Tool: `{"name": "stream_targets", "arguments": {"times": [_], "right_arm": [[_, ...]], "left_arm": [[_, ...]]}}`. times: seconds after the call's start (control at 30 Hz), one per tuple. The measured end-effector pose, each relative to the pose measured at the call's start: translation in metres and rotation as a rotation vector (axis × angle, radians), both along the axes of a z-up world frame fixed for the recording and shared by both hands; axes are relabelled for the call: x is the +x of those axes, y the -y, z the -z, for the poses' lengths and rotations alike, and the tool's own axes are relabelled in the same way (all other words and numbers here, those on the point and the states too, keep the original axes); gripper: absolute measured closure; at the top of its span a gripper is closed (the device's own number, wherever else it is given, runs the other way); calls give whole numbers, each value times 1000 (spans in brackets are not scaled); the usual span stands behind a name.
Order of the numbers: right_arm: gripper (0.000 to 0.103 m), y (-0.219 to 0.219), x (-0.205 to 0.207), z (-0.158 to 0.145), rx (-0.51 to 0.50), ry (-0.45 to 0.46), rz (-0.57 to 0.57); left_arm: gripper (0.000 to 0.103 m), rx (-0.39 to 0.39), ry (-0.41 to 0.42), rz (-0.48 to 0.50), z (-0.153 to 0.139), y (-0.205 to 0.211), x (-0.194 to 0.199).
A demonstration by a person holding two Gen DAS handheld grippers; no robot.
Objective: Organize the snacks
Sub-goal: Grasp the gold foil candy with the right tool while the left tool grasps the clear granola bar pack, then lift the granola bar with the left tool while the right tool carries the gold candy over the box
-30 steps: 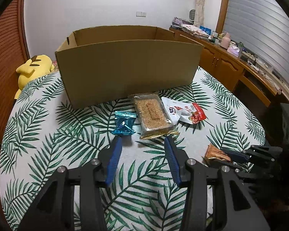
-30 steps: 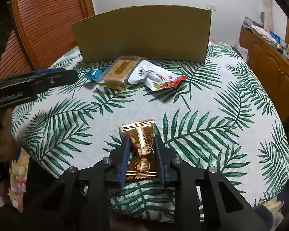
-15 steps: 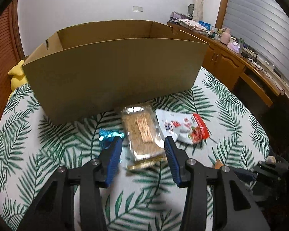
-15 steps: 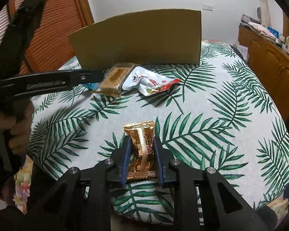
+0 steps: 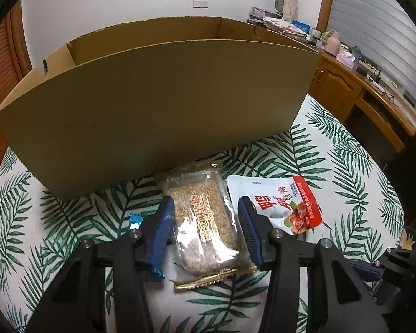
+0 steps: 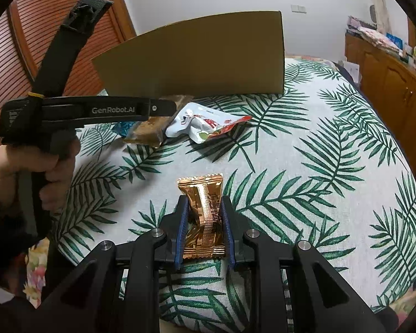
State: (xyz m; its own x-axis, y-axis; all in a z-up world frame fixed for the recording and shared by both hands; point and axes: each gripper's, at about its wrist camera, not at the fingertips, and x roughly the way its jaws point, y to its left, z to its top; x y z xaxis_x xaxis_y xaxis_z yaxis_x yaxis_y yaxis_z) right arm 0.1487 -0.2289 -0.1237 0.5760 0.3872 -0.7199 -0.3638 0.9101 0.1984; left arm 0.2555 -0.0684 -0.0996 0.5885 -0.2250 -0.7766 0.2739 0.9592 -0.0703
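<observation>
An open cardboard box (image 5: pixel 158 97) stands at the back of the leaf-print table. In front of it lie a clear pack of brown grain bar (image 5: pixel 205 219), a white and red pouch (image 5: pixel 280 202) and a blue candy wrapper (image 5: pixel 136 219). My left gripper (image 5: pixel 206 208) is open, its fingers either side of the grain bar pack. My right gripper (image 6: pixel 203 204) is shut on a gold foil snack (image 6: pixel 205 205) near the table's front edge. The left gripper also shows in the right wrist view (image 6: pixel 163 106), over the grain bar (image 6: pixel 149 130).
The box (image 6: pixel 197 55) blocks the far side. A wooden sideboard (image 5: pixel 355 88) with clutter runs along the right wall. A slatted wooden door (image 6: pixel 41 27) is at the left. Bare tablecloth (image 6: pixel 319 166) lies at the right.
My left gripper has moved forward toward the box and now straddles the grain bar pack. The right gripper stays shut on the gold snack, hardly moved.
</observation>
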Motion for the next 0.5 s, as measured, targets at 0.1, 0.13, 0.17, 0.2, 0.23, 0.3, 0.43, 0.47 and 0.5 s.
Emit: {"name": "stream_targets", "arguments": {"times": [0.1,0.13,0.17,0.2,0.23,0.3,0.43,0.47,0.5], "right_arm": [[82,0,1,0,2,2,-3],[82,-1,2,0,3,2,-4],[82,-1,2,0,4,2,-5],[82,0,2,1,5,2,-5],[82,0,1,0,6,3,-5],[82,0,1,0,9,3,-5],[82,0,0,1,9,4,-3],[82,0,0,1,8,5,-3],[82,0,0,1,7,6,-2]], "left_arm": [[54,42,2,-2,3,3,4],[54,55,-3,-3,4,4,5],[53,70,-10,-7,6,4,7],[53,80,-16,-13,8,4,9],[53,85,-16,-18,9,3,10],[52,73,-19,-24,10,0,11],[52,32,-72,-24,17,-7,15],[52,34,-60,-25,16,-8,12],[52,33,-61,-25,16,-8,11]]}}
